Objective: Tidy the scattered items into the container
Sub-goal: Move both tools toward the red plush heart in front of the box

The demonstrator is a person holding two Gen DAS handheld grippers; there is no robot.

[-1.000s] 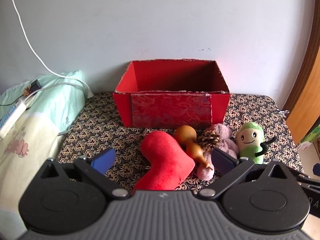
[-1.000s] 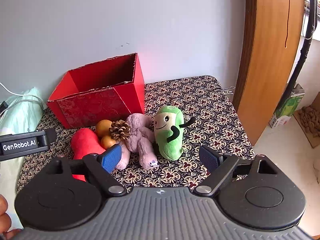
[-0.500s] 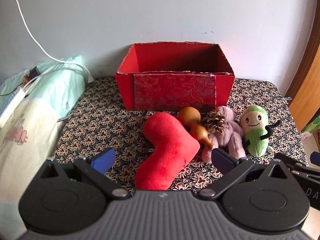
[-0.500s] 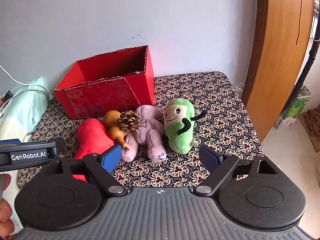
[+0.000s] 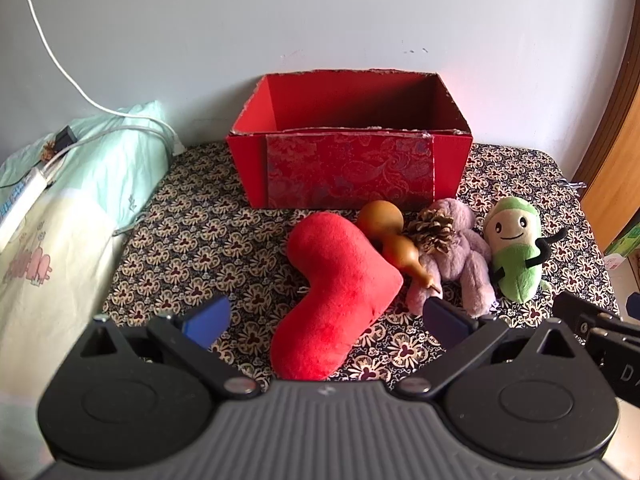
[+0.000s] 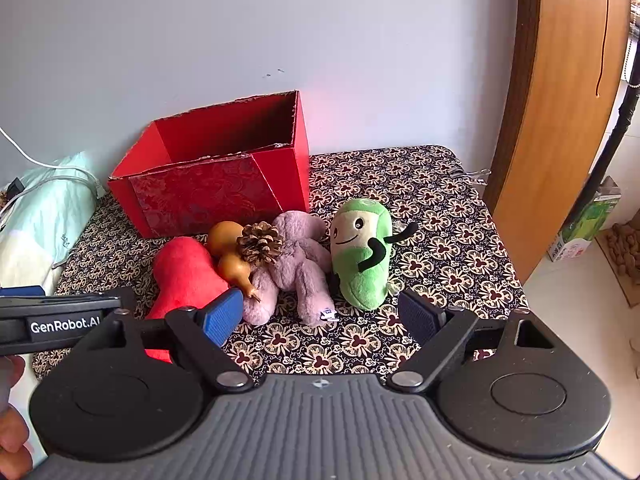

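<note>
I take the red box point(image 5: 350, 148) as my landmark: it sits open-topped against the wall at the back of the patterned worktop point(image 5: 192, 240), and what I can see of its inside is bare, so I judge nothing has been tidied yet.

All five loose things lie bunched just in front of the box. The red heart cushion point(image 5: 340, 292) lies nearest its front left, angled toward me. The brown gourd point(image 5: 390, 236) leans against the cushion's far edge, close to the box's front wall. The pine cone point(image 5: 434, 232) rests on top of the purple plush point(image 5: 464, 256), touching the gourd. The green plush point(image 6: 362, 256) lies propped beside the purple one, off the box's front right corner.

My left tongs point(image 5: 324, 320) are spread wide and carry nothing, lined up on the cushion's near lobe, I think because it is the biggest piece and blocks the rest. My right tongs point(image 6: 320, 314) are also wide and empty, hovering before the purple and green plush, ready for that side.

The pine cone is only perched, so disturbing the purple plush could roll it off.
</note>
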